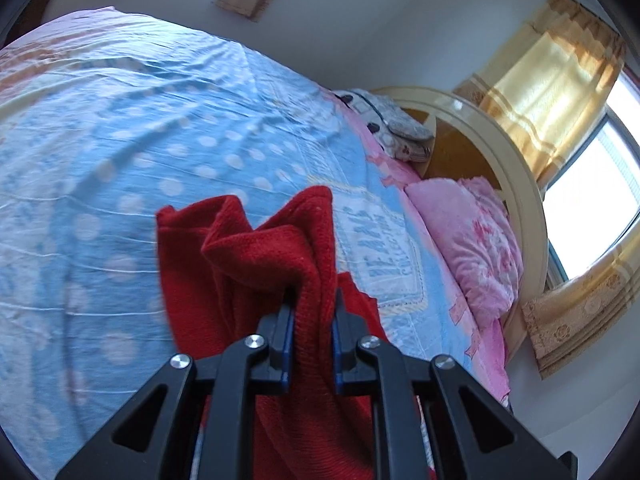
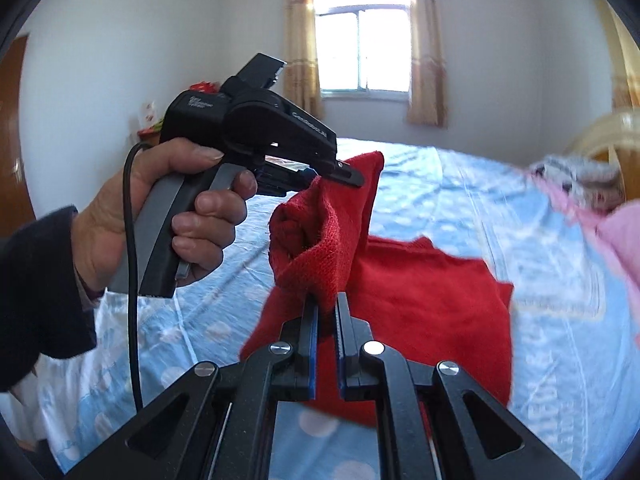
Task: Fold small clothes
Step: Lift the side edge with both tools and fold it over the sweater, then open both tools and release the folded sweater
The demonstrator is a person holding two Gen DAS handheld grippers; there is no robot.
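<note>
both grippers are clamped on the same red knitted garment, lifting its top edge off the bed while the rest of it lies spread on the blue polka-dot sheet. the left gripper has its jaws drawn in close on a thick bunch of the red knit, the cloth filling the narrow gap between the blue pads and rising above them in two soft peaks. the right gripper is likewise nearly closed, pinching a fold of the same cloth, which curls up into a rolled hump just above its fingertips.

from the right side, the left gripper shows as a black pistol-grip tool, with the person's left hand wrapped round its handle, dark sleeve at the wrist, a black cable hanging down from it. its tip bites a corner of the garment, held a little higher than the right one's hold.

a pink pillow sits at the head of the bed against a rounded cream headboard, with a patterned folded cloth beside it. yellow curtains hang at the windows.
</note>
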